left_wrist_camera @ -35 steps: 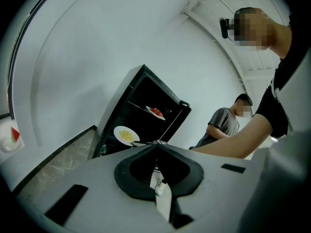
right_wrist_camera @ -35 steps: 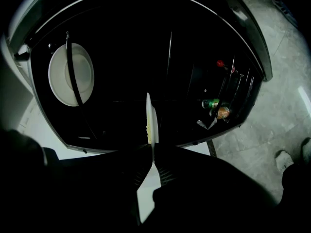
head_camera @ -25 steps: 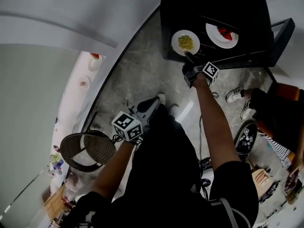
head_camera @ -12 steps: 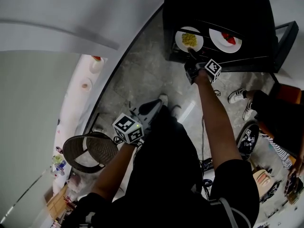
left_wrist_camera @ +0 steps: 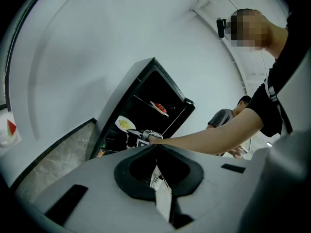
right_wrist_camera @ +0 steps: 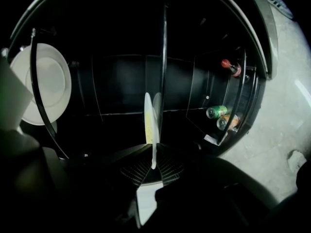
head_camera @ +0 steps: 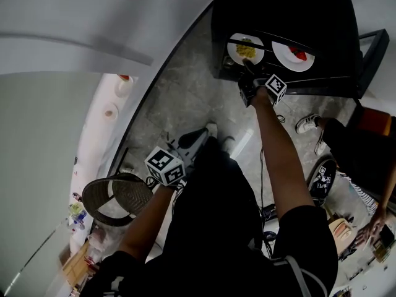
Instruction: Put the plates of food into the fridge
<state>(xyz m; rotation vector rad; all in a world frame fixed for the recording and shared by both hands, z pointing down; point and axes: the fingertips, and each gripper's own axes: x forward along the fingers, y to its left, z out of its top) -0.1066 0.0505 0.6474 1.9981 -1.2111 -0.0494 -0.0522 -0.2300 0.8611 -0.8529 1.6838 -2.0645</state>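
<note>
1. my right gripper (head_camera: 247, 73) is clamped on the near rim of the plate of yellow food (head_camera: 245, 49). in the right gripper view the plate shows edge-on, its rim pinched between my jaws.
2. that plate is inside the open black fridge (head_camera: 278, 5), over the wire shelf (head_camera: 267, 40) and just beside the plate of red food (head_camera: 294, 55) already lying there. i cannot tell whether it rests on the wires yet.
3. i judge the plate stiff, smooth and breakable. held by one edge it wants to tip, and loose food can slide, so it must stay level.
4. the rim is the only sensible hold: thin enough for my jaws and clear of the food.
5. my left gripper (head_camera: 195, 140) hangs low, well apart from the fridge, jaws together on nothing.
</note>
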